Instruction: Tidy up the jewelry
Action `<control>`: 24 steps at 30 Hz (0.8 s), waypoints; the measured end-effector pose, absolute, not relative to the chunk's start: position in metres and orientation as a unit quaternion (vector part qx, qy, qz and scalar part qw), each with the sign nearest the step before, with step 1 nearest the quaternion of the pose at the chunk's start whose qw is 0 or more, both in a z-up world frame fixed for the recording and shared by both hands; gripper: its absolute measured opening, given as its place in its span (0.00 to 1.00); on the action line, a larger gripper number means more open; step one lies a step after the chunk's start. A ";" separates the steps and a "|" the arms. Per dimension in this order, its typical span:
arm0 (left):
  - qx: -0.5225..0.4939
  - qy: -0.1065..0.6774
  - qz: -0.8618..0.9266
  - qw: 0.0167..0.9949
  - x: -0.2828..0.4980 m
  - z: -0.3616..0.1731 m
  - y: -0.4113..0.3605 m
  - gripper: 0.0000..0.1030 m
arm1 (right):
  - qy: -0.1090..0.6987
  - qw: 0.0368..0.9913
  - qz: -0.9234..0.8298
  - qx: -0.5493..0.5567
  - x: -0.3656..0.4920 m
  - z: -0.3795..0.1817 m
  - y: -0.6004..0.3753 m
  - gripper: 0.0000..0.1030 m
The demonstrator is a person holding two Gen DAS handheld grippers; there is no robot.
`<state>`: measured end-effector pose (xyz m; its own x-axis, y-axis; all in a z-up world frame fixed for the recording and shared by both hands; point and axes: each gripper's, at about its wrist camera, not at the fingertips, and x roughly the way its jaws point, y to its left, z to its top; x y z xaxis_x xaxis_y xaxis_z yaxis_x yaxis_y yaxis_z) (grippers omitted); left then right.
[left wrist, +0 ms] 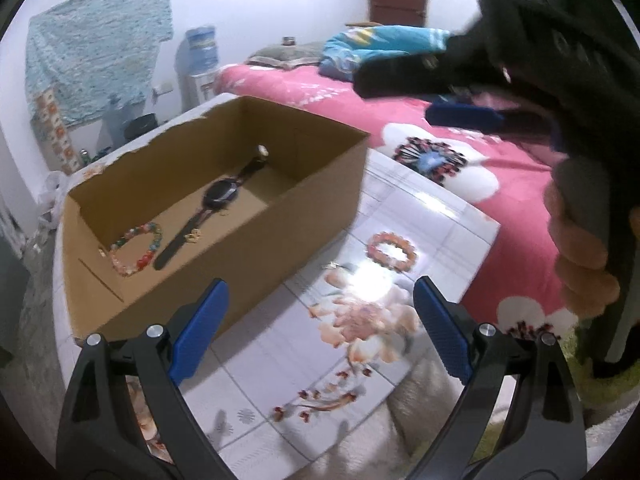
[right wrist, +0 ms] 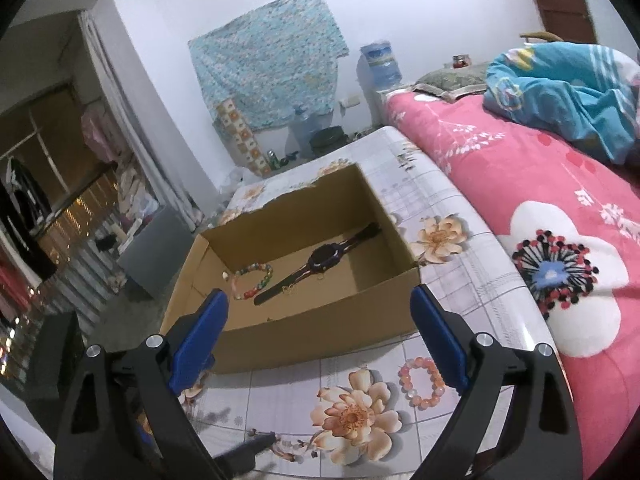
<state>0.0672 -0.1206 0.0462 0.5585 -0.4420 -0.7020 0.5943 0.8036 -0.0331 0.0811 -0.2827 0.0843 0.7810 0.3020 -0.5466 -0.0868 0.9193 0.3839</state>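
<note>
An open cardboard box (left wrist: pixel 320 184) (right wrist: pixel 320 332) stands on a floral-patterned table (left wrist: pixel 304 364) (right wrist: pixel 280 392). Inside it lie a black watch (left wrist: pixel 218 196) (right wrist: pixel 322 260), a multicoloured bead bracelet (left wrist: pixel 138 248) (right wrist: pixel 254 280) and a small gold piece (left wrist: pixel 192 236) (right wrist: pixel 288 289). A pink bead bracelet (left wrist: pixel 392 251) (right wrist: pixel 422 383) rests on the table outside the box. My left gripper (left wrist: pixel 320 328) is open above the table, the box at its left finger. My right gripper (right wrist: pixel 318 336) is open over the box's near wall; the left wrist view shows it (left wrist: pixel 448 92) raised over the bed, held by a hand (left wrist: pixel 580 248).
A bed with a pink flowered cover (right wrist: pixel 560 240) (left wrist: pixel 460 160) runs along the table's right side, with a blue blanket (right wrist: pixel 568 96) heaped on it. A water dispenser (right wrist: pixel 380 68) and a patterned cloth (right wrist: pixel 268 56) are at the far wall. Shelves stand at the left (right wrist: pixel 60 220).
</note>
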 end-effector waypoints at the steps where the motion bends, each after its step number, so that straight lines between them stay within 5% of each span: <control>1: 0.105 0.367 -0.303 0.873 0.065 0.045 -0.123 0.87 | 0.311 0.929 0.101 0.173 0.079 0.085 -0.285 0.87; 24: 0.156 0.413 -0.306 0.843 0.051 0.004 -0.146 0.87 | 0.366 0.914 0.023 0.175 0.058 0.036 -0.322 0.87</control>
